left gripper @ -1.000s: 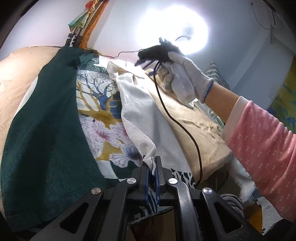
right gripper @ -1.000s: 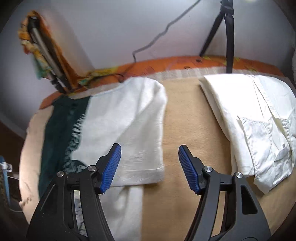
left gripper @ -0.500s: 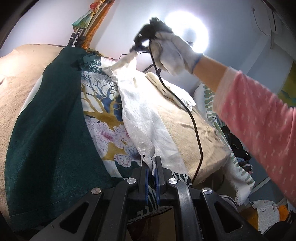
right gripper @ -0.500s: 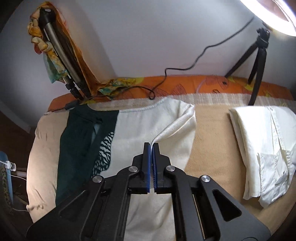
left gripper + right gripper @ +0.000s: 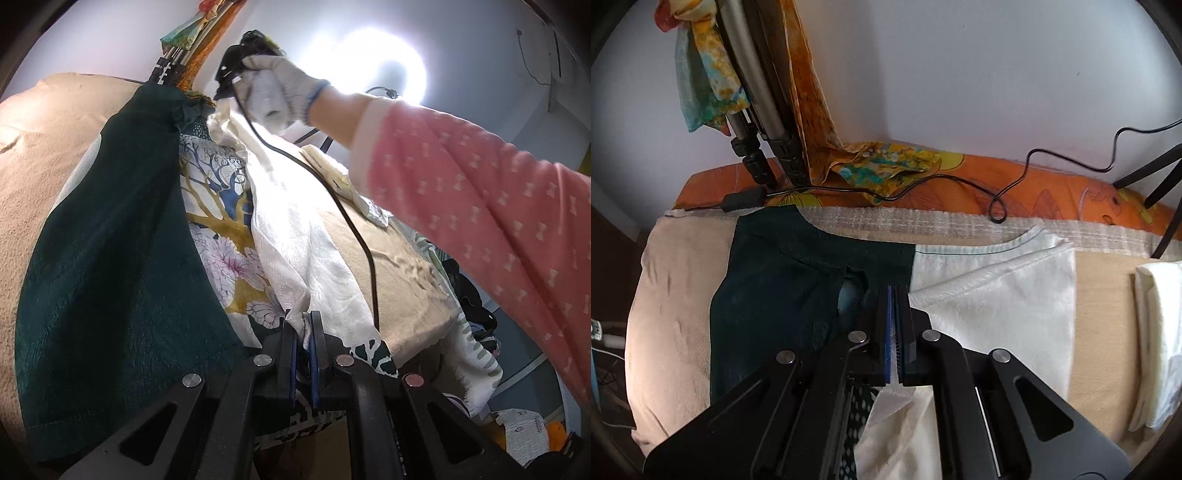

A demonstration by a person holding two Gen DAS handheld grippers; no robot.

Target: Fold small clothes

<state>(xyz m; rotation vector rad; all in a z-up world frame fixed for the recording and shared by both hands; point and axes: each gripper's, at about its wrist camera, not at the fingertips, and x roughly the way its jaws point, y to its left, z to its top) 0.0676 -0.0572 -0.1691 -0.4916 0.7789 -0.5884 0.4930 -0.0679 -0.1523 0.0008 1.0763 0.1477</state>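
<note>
- The left gripper [image 5: 303,332] has its jaws pressed nearly together on a bunched corner of the white top [image 5: 295,236], near the garment's lower hem; the cloth runs straight up out of the blue pads [image 5: 314,350].
- From that pinch the white top stretches away in a long lifted fold toward the far end of the bed [image 5: 48,166].
- In the left wrist view, the gloved hand [image 5: 273,92] holds the right gripper [image 5: 240,70] above the far end of the fold; white cloth hangs from it, and a black cable [image 5: 354,236] trails down from the hand.
- In the right wrist view, the right gripper [image 5: 894,325] is closed tight on a thin edge of white cloth, which shows between the pads and spills out below them.
- Ahead of those jaws, the white top [image 5: 997,302] lies partly folded over on the tan blanket [image 5: 668,295], its neckline toward the wall.
- The top's dark green panel [image 5: 783,295] lies flat to the left of the jaws, touching the white part.
- A folded white garment [image 5: 1160,332] lies apart at the right edge of the blanket.
- Tripod legs [image 5: 761,147] and a patterned scarf [image 5: 709,74] stand at the head of the bed.
</note>
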